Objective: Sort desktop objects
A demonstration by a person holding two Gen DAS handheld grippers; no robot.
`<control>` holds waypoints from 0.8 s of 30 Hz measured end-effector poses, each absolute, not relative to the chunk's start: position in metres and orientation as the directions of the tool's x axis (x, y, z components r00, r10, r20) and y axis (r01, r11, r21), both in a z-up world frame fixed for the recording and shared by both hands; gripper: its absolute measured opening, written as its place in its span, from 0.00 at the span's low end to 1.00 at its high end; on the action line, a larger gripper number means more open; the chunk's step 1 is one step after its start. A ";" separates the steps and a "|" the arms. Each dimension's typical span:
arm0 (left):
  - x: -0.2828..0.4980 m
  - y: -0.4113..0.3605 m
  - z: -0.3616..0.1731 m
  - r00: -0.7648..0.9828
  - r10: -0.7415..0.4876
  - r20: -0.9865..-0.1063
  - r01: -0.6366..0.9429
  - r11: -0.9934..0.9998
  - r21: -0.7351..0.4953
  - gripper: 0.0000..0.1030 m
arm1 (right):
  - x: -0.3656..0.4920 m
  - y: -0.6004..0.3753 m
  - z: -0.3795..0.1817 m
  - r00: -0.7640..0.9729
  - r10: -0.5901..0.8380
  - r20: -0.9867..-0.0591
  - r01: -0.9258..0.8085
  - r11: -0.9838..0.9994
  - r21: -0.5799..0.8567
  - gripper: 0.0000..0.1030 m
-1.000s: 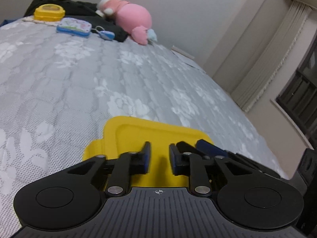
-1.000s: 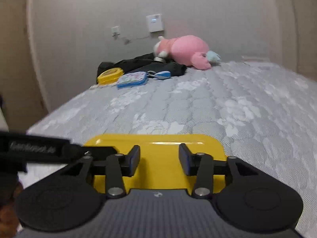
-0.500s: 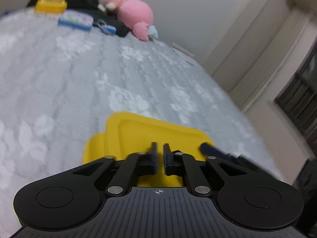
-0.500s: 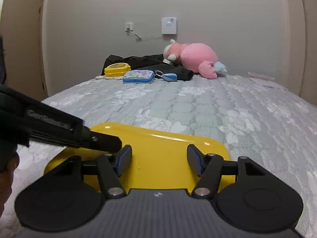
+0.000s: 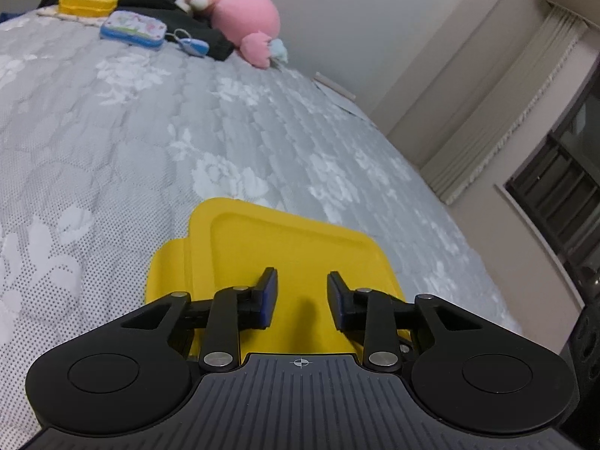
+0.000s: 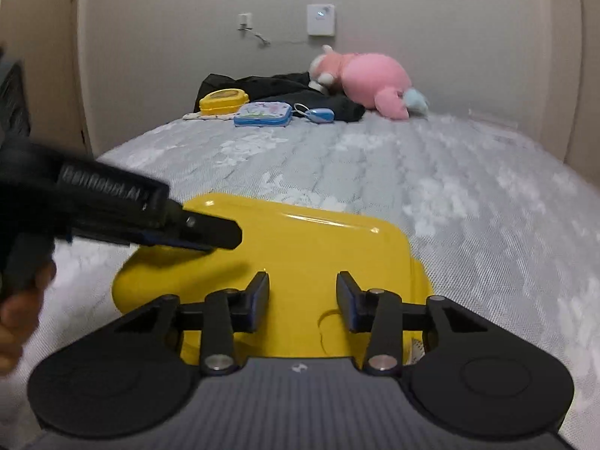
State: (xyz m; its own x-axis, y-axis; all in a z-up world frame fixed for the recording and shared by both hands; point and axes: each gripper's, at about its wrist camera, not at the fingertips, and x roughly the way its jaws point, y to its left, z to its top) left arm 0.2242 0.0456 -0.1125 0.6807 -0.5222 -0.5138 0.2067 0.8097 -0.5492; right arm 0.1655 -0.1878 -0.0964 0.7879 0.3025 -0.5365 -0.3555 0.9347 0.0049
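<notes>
A yellow plastic box point(image 5: 285, 247) with a lid lies on the grey flowered mattress point(image 5: 93, 131) close in front of both grippers. My left gripper point(image 5: 302, 281) hovers over its near part; its jaws are opening and nothing sits between the pads. In the right wrist view the same box point(image 6: 318, 240) lies under my right gripper point(image 6: 302, 281), whose jaws are closing with no object seen gripped between them. The left gripper point(image 6: 221, 232) reaches in from the left, its tips over the box's left end.
At the far end of the mattress lie a small yellow box point(image 6: 224, 99), a blue tin point(image 6: 262, 113), a blue keyring item point(image 6: 318, 115), a black garment point(image 6: 277, 88) and a pink plush toy point(image 6: 371, 78). A person's hand point(image 6: 15, 318) shows at the left edge.
The left jaws narrowed almost together, then spread wider than before. The right jaws widened, then drew in. In the right view the left gripper now lies further over the yellow box.
</notes>
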 end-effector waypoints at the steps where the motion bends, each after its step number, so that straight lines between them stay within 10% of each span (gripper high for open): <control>1: 0.224 0.047 -0.113 0.680 -0.525 -0.512 0.199 0.804 -0.561 0.32 | 0.166 -0.188 -0.096 0.787 0.305 -0.536 -0.359 0.933 0.004 0.42; 8: 0.228 0.056 -0.105 0.748 -0.506 -0.430 0.192 0.785 -0.589 0.44 | 0.178 -0.186 -0.094 0.828 0.300 -0.473 -0.306 0.950 0.065 0.38; 24: 0.234 0.052 -0.125 0.706 -0.503 -0.499 0.178 0.808 -0.562 0.09 | 0.183 -0.171 -0.116 0.866 0.278 -0.416 -0.324 0.945 -0.043 0.40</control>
